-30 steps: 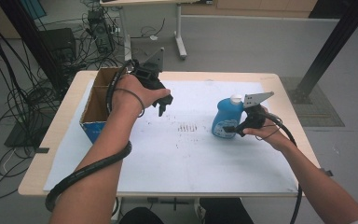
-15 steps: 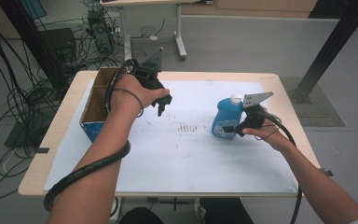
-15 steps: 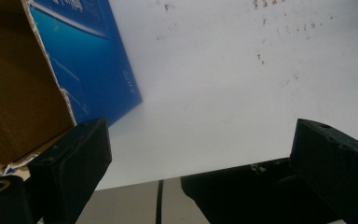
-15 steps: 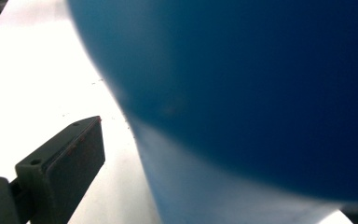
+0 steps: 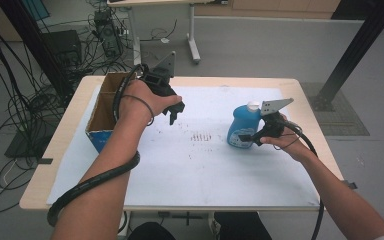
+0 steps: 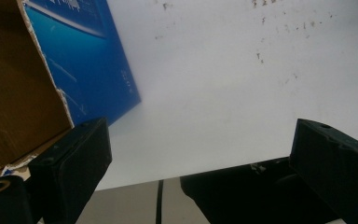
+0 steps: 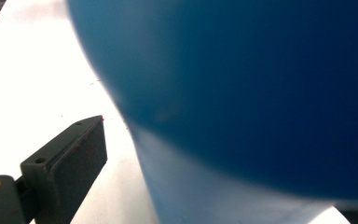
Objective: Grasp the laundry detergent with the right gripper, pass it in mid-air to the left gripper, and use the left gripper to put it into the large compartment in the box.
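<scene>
Left tool (image 5: 174, 111) first: we see it held above the worktop (image 5: 190, 165), just right of the cardboard box (image 5: 103, 107) that stands at the sheet's nine o'clock edge. Its own view shows the jaws spread wide with nothing between them, the box's blue wall (image 6: 88, 60) at about ten o'clock and the white sheet (image 6: 242, 84) beyond. Moving right, we pass a patch of small dark specks (image 5: 201, 136) near the sheet's centre. Further right, toward three o'clock, the blue bottle (image 5: 242, 127) stands upright with its white cap on top. Our right tool (image 5: 248, 137) reaches it from the right; its view shows the bottle's blue body (image 7: 242, 93) between the parted jaws, but we cannot tell whether they press on it.
</scene>
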A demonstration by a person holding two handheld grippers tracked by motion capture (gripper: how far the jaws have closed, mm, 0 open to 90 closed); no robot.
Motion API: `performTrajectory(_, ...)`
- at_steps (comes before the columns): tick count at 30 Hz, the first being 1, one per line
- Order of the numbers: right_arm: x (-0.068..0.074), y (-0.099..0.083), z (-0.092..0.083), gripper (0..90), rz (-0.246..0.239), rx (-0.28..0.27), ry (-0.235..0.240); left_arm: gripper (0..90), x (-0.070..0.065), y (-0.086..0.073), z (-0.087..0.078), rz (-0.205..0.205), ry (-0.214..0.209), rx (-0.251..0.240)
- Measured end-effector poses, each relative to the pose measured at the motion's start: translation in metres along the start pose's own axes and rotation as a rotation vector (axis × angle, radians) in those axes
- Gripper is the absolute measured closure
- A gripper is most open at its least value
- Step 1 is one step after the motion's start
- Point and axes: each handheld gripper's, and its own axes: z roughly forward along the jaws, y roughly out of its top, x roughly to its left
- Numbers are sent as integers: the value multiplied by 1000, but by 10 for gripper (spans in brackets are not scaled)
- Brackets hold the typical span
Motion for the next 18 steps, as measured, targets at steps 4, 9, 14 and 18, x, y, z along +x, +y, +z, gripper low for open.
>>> performTrajectory(4,0,0,0,41,0,-1,0,60,0,1,-1,2,3,-5)
performTrajectory(9,-1,0,-1,49,-1,-2,-4,60,-1,1,0,0,5,-1)
performTrajectory(14,-1,0,-1,51,-1,1,-1,60,-1,2,-1,6,9,-1)
performTrajectory(18,-1,0,0,56,-4,1,1,60,-1,2,-2,-1,10,-4)
